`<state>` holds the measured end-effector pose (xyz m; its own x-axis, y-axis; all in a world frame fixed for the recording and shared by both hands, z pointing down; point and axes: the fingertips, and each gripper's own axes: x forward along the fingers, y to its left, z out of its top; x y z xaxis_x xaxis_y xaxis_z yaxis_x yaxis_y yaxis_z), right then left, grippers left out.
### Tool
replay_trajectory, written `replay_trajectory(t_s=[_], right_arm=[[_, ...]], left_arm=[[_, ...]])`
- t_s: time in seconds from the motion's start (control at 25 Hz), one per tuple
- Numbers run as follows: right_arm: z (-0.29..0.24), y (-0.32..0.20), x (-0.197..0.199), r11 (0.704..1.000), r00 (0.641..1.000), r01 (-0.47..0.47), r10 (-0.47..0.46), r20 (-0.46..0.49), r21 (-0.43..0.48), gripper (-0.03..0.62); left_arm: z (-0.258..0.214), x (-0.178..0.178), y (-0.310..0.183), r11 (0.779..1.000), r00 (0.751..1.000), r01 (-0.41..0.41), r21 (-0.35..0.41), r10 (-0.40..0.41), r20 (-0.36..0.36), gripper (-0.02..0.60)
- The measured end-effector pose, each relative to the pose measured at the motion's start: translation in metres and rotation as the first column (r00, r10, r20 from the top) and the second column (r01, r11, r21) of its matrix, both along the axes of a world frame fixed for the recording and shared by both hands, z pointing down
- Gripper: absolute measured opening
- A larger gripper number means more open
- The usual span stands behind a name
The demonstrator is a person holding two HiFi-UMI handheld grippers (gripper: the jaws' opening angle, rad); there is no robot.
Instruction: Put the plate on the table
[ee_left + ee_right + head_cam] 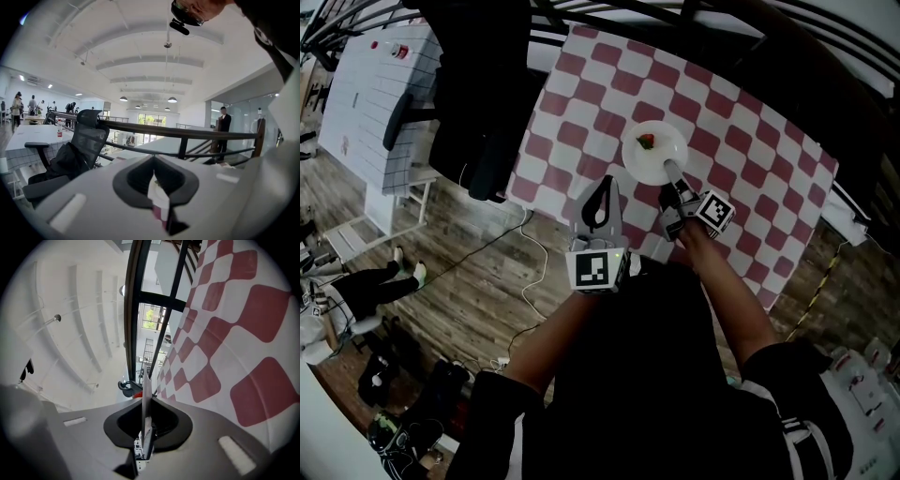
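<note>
A white plate (654,155) with a small red and green piece of food (647,142) on it is over the red-and-white checked table (750,159). My right gripper (673,174) is shut on the plate's near rim. In the right gripper view the plate (145,390) shows edge-on as a thin white line between the jaws of the right gripper (144,427), with the checked cloth (243,343) close beside it. Whether the plate rests on the cloth I cannot tell. My left gripper (600,195) hangs shut and empty over the table's near edge, left of the plate. The left gripper (158,199) faces out into the room.
A black office chair (478,112) draped with dark clothing stands at the table's left end; the chair (77,145) also fills the left side of the left gripper view. A dark railing (187,133) runs behind the table. Cables (534,272) lie on the wooden floor.
</note>
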<state>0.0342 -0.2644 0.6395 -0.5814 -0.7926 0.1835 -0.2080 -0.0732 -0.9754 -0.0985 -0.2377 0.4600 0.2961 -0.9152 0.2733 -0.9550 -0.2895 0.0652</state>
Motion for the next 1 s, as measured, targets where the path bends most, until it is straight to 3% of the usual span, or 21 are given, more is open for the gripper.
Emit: replay_trajectory(t_s=[0.16, 0.32, 0.48, 0.8, 1.0], right_arm=[[0.017, 0.002, 0.001, 1.0, 0.999, -0.004, 0.003, 0.037, 0.007, 0.02], [0.048, 0.012, 0.012, 0.997, 0.997, 0.036, -0.04, -0.062, -0.071, 0.02], [0.054, 0.016, 0.003, 0.996, 0.998, 0.058, -0.056, 0.019, -0.064, 0.02], [0.08, 0.025, 0.008, 0.986, 0.998, 0.065, -0.066, -0.001, -0.156, 0.02], [0.085, 0.027, 0.0, 0.984, 0.995, 0.098, -0.096, 0.016, -0.151, 0.02]], left_arm=[[0.001, -0.003, -0.001, 0.999, 1.0, 0.018, -0.029, -0.018, -0.008, 0.009], [0.009, 0.001, 0.0, 1.0, 1.0, 0.006, -0.029, -0.006, 0.006, 0.009], [0.015, 0.004, 0.001, 0.999, 1.0, 0.005, -0.042, -0.004, 0.012, 0.009], [0.016, 0.005, 0.003, 0.999, 1.0, 0.023, -0.048, -0.023, -0.003, 0.009], [0.027, 0.002, 0.009, 0.996, 0.999, 0.033, -0.079, -0.031, 0.026, 0.009]])
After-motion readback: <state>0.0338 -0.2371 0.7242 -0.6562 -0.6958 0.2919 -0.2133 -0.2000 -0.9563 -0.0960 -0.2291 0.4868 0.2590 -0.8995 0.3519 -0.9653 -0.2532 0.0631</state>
